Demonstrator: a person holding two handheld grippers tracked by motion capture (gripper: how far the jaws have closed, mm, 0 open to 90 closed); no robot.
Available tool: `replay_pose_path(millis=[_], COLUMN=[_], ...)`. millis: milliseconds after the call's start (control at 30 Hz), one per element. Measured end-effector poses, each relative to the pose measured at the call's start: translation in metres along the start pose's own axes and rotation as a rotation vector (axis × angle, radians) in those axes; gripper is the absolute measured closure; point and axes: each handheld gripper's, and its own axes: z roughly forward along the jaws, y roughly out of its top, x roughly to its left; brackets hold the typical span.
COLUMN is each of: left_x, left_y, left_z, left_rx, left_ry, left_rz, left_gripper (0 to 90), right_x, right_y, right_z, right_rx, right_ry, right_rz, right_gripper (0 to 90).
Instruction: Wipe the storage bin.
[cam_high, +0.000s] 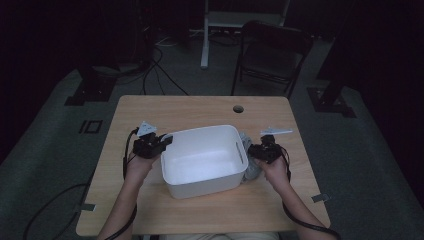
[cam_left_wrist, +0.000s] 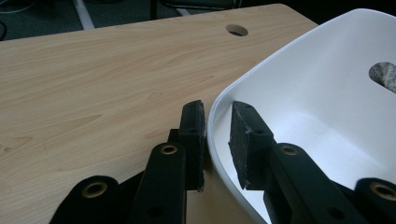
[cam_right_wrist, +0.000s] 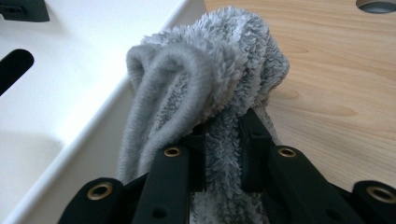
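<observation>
The left gripper (cam_high: 161, 143) sits at the left rim of the white tub (cam_high: 200, 175), and in the left gripper view its two black jaws straddle that rim (cam_left_wrist: 219, 100): one pad outside, against the wall, the other inside the tub, closed on the thin plastic edge. The left hand (cam_high: 140, 165) holds it steady from the near side, the cable looping off behind it. Across the tub, the right gripper (cam_high: 256, 151) is just outside the right wall, clamped on a grey fluffy cloth (cam_right_wrist: 205, 79); in the right gripper view the fabric bunches up in folds above the jaws, which pinch a strand of it between the pads. The cloth lies against the tub's outer right wall, partly over the rim, with the rest hanging down toward the wooden table (cam_high: 200, 107) below that gripper. Beyond the cloth, farther from the right gripper, a round hole (cam_high: 238, 108) shows in the tabletop. The tub's slot handle (cam_right_wrist: 14, 65) appears to the left of the cloth in that same view
</observation>
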Motion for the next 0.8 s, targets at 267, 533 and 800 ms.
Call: replay_pose_path(millis=[267,533,800], left_x=[-0.001,-0.001,-0.001], left_y=[0.001,0.001,0.001], left_z=[0.001,0.001,0.002], left_rx=[-0.001,0.0,0.001], left_ry=[-0.003,-0.002,-0.009], left_rz=[-0.002,-0.002,-0.001], left_gripper=[75.3,75.2,75.2], right_x=[0.002,-0.004,-0.006], right_y=[0.025,0.015,0.034], right_z=[-0.014,0.003,-0.008], right_rx=[-0.078,-0.022,-0.062], right_ry=[0.021,0.005,0.026], right_rz=[-0.011,0.012,0.024], right_gripper=[76.5,76.6,76.4])
